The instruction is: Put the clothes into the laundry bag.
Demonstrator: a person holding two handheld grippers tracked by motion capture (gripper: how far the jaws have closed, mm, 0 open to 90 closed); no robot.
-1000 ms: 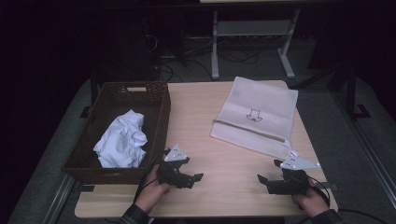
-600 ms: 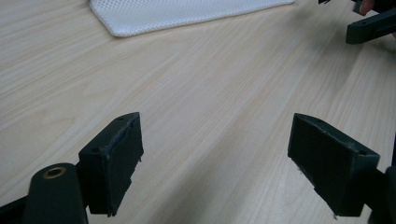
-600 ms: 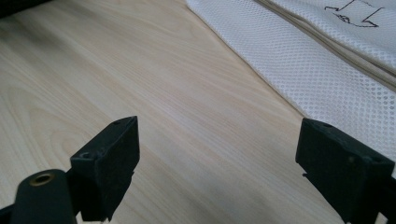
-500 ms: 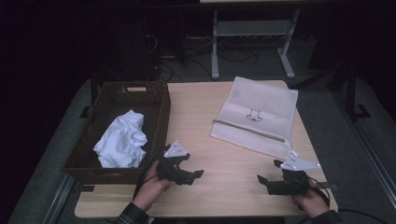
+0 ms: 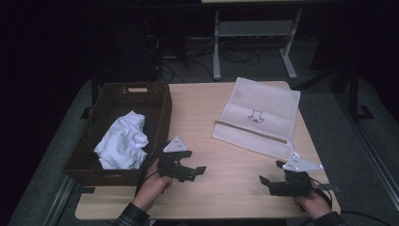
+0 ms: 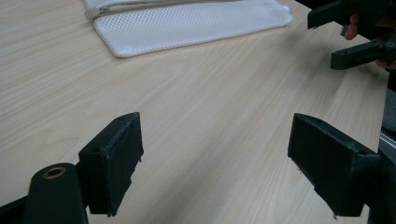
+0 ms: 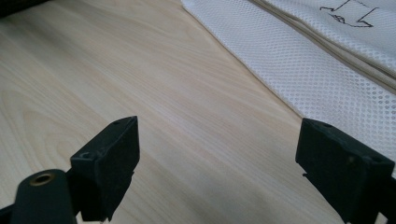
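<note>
Jaws of right gripper (image 7: 217, 172) apart, beside mesh bag (image 7: 327, 60)'s weave.

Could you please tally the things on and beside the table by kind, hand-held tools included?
Dark woven wicker basket: 1
Crumpled white cloth in the basket: 1
Flat white mesh zip bag: 1
Black two-jaw tools, left tool and right tool, both open and empty: 2
Total: 5
</note>
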